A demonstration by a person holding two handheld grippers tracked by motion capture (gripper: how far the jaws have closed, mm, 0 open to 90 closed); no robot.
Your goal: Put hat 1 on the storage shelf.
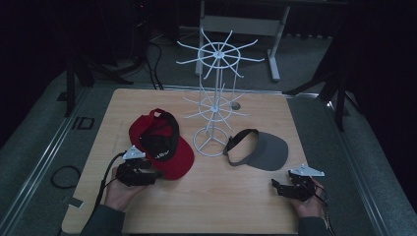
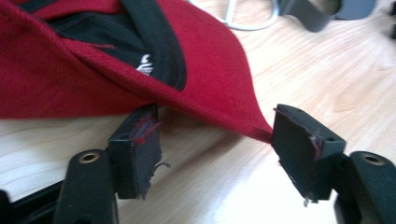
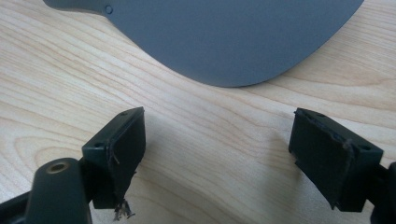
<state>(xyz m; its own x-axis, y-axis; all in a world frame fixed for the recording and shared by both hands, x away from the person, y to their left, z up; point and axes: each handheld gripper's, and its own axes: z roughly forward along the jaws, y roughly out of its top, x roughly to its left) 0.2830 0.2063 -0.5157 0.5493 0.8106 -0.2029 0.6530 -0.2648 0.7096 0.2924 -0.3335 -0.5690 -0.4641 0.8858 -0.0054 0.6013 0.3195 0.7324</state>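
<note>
Table scene: white rack centre, red cap left, grey visor right.
Left gripper jaws apart at cap's brim edge, not pinching; right gripper wide, nothing between, near visor.

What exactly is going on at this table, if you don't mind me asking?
A person holds a gripper in each hand at a wooden table. The left gripper is at the red cap, jaws open around the brim's edge, not clamped. The right gripper sits open just short of the grey visor. A white wire rack stands between the two hats.
</note>
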